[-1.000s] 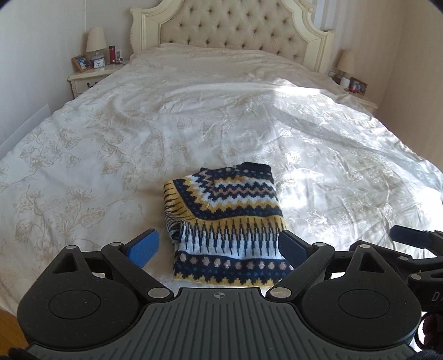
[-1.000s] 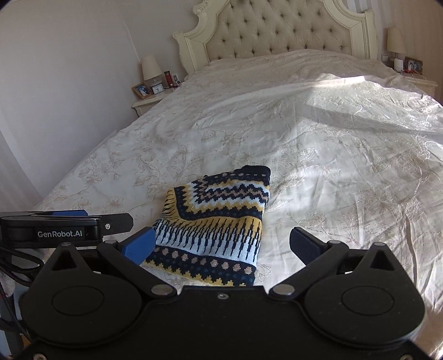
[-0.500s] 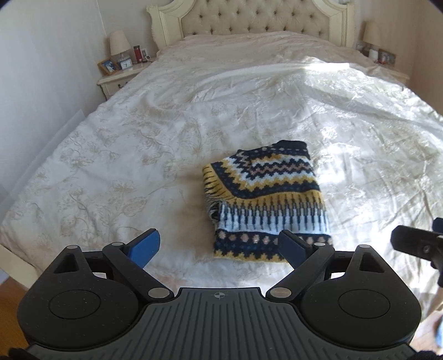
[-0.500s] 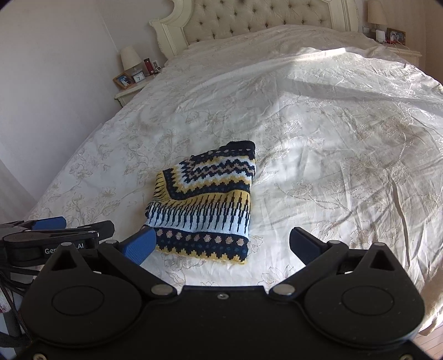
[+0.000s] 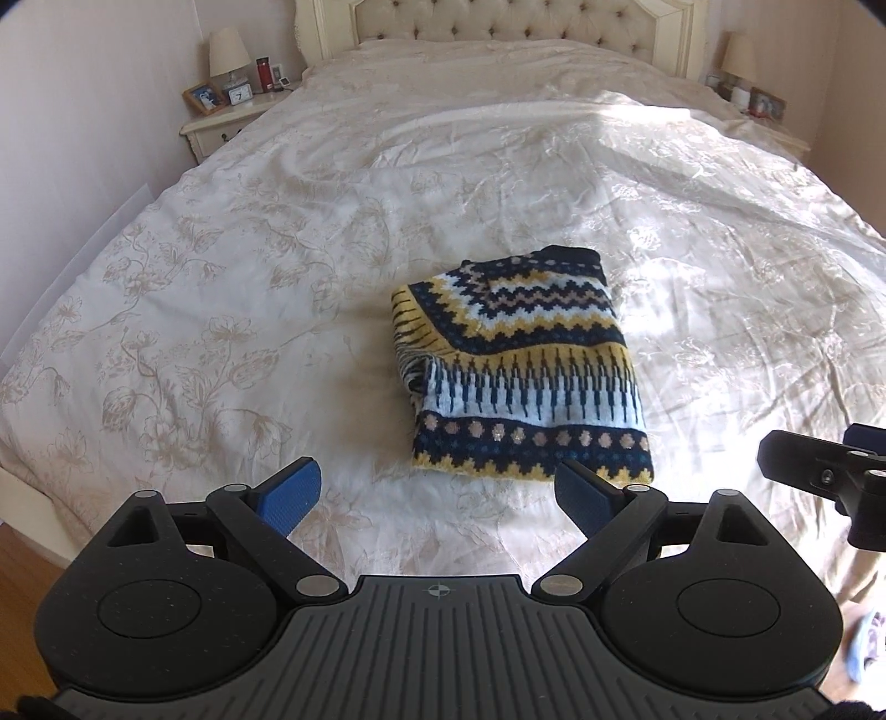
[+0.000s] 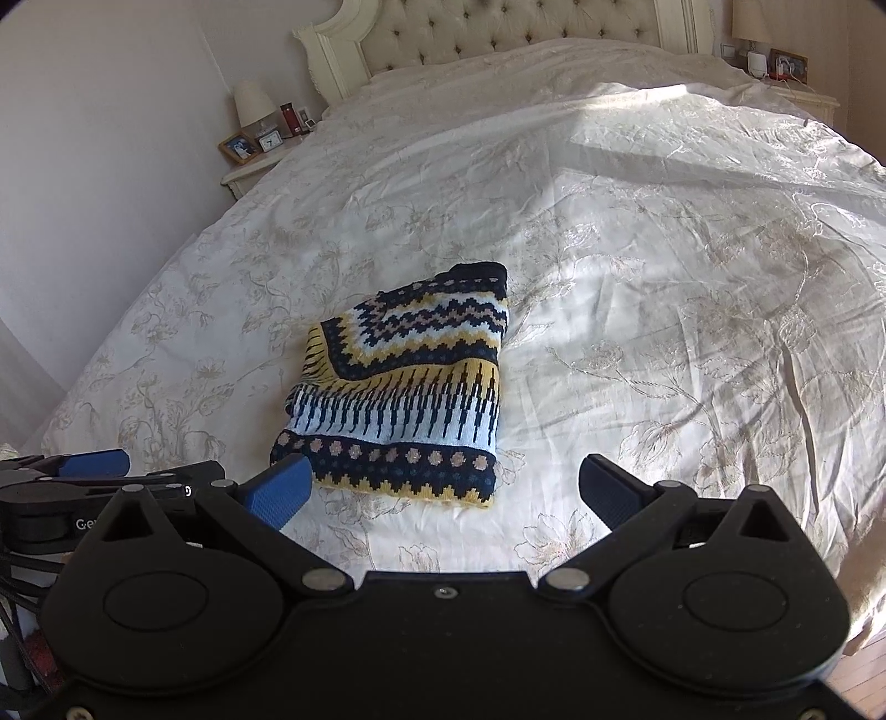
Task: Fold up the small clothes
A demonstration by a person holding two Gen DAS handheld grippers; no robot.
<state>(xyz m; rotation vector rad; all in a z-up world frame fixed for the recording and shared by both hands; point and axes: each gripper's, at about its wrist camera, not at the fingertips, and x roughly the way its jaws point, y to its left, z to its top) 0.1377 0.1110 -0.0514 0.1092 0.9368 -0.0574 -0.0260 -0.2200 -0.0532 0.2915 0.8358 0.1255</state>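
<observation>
On the bed (image 5: 277,232): we see the sweater (image 5: 520,382) lying folded into a compact rectangle, near the foot edge, well short of the headboard (image 5: 526,22).
Left gripper (image 5: 437,493): jaws spread wide, nothing between them, just short of the sweater's near hem.
Right gripper (image 6: 443,493): likewise spread and empty, apart from the cloth.
Change: compared with a second ago, we have drawn both tools back and upward; the sweater looks smaller and has not shifted.
Meaning: we judge this garment's fold finished, the retreat marking release and not a fresh grasp.
</observation>
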